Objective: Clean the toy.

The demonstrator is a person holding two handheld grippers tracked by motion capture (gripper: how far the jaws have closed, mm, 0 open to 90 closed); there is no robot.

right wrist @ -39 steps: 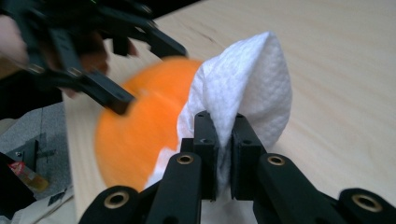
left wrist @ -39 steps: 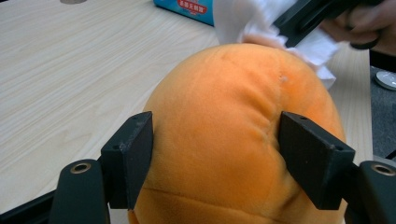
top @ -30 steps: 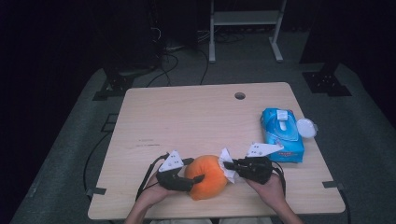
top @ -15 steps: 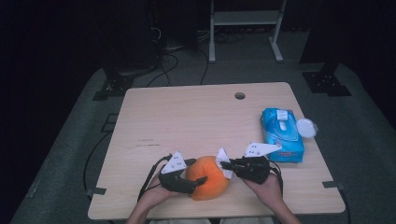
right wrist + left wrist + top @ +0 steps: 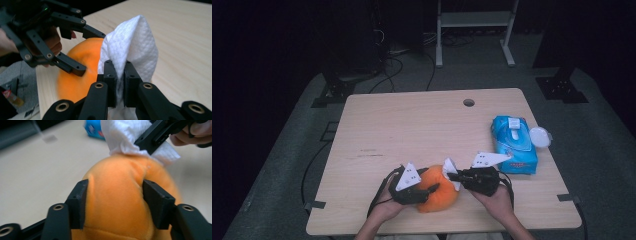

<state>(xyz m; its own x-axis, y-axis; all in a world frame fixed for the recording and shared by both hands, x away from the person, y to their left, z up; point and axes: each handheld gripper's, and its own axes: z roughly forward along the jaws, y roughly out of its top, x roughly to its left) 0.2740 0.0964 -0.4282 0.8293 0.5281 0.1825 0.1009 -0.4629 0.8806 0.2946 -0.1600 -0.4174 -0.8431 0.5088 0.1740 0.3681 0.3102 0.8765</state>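
Since a moment ago, the right gripper [image 5: 453, 175] has slid its pinched white wipe [image 5: 130, 45] leftward onto the orange plush toy [image 5: 120, 202]. Left gripper [image 5: 432, 189] clamps the toy's sides.

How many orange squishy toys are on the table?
1. The orange plush toy sits at the table's near edge, squeezed by the left gripper.

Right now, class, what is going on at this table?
A person works with a gripper in each hand near the table's front edge. The left gripper is clamped on an orange plush toy. The right gripper pinches a white wipe and presses it against the toy's top. A blue wipes pack lies to the right.
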